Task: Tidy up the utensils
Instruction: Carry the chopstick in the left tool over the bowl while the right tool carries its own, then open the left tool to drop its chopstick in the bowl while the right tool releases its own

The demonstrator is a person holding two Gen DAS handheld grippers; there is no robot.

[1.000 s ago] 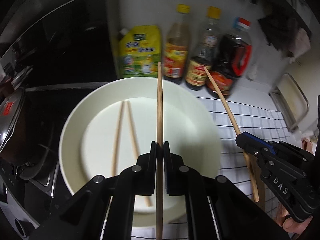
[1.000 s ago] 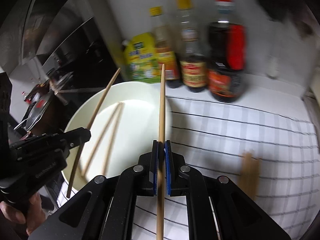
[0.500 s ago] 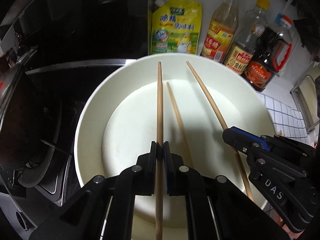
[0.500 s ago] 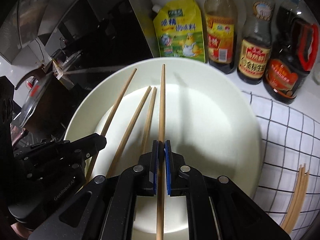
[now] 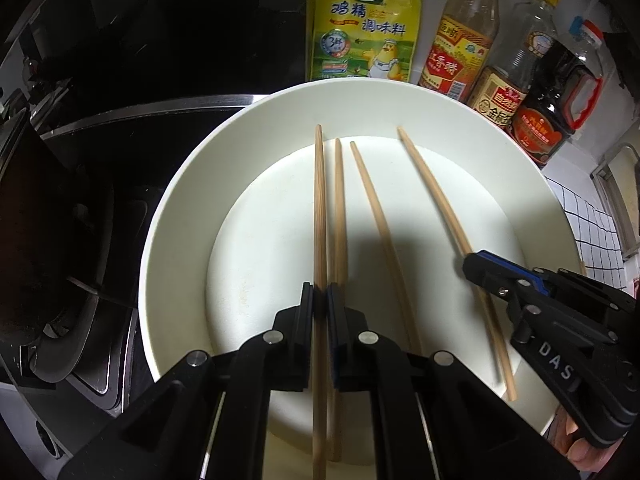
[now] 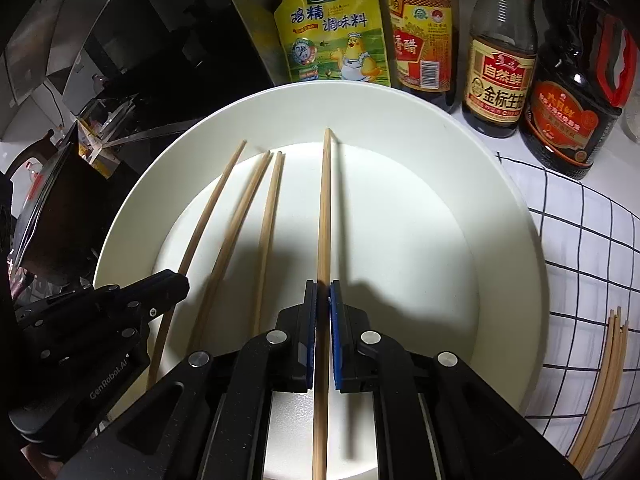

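The left gripper (image 5: 320, 300) is clamped on one chopstick (image 5: 319, 208) whose long axis runs straight ahead over the white plate (image 5: 180, 200). The right gripper (image 6: 323, 300) likewise pinches a second chopstick (image 6: 325, 200), pointing forward toward the sauce bottles (image 6: 500, 68). Two loose chopsticks (image 6: 248, 216) lie on the plate between the grippers, roughly parallel.

I see a cream-white plate (image 6: 500, 240) filling the middle of the frame, with light tan wooden chopsticks (image 6: 268, 236) on it. My right gripper (image 6: 323, 308) is black with blue pads (image 6: 334, 340); the left gripper (image 5: 320, 304) is black too. At upper centre, the seasoning pouch (image 6: 332, 36) is yellow and green. At upper right, a dark brown bottle (image 6: 576, 92) carries a red handle. At right, the cloth (image 6: 592, 248) is white with a black grid.
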